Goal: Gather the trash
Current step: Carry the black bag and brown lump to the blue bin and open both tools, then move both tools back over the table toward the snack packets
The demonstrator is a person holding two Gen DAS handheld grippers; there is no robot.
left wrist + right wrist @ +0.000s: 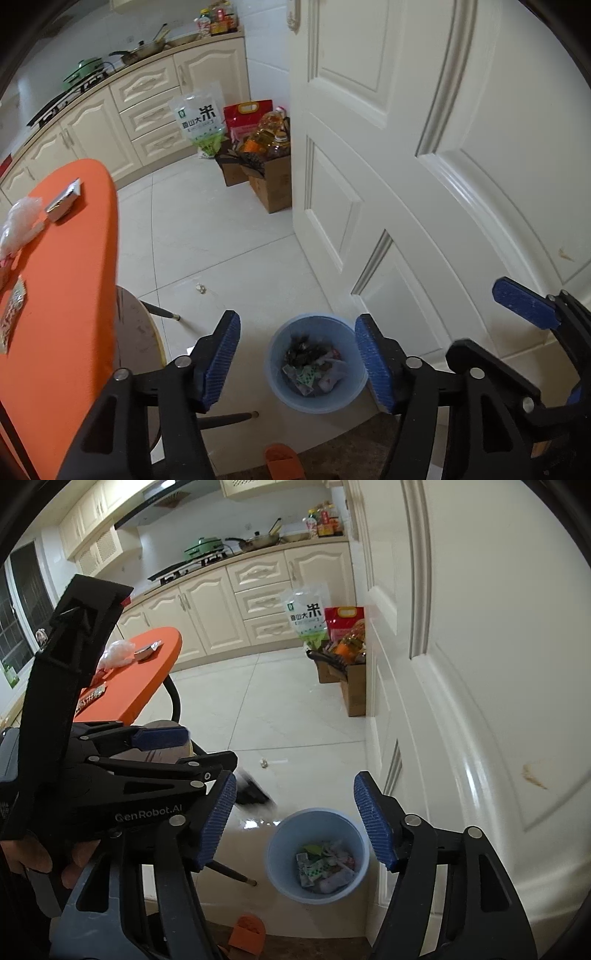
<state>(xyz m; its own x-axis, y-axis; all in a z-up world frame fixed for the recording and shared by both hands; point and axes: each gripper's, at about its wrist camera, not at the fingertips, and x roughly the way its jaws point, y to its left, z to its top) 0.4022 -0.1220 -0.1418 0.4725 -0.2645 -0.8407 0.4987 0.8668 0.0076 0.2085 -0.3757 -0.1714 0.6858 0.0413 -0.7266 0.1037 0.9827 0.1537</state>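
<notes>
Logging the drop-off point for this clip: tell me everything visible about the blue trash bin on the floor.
The blue trash bin is a small round bucket of pale, slightly translucent plastic, with no lid. It stands upright on the white tiled floor close beside the white door. It is partly filled with crumpled wrappers, some green and white, plus dark scraps. Nothing touches its rim; both open grippers are above it.

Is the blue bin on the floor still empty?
No, the blue bin already holds a pile of crumpled wrappers at its bottom, plain in the right wrist view.
</notes>
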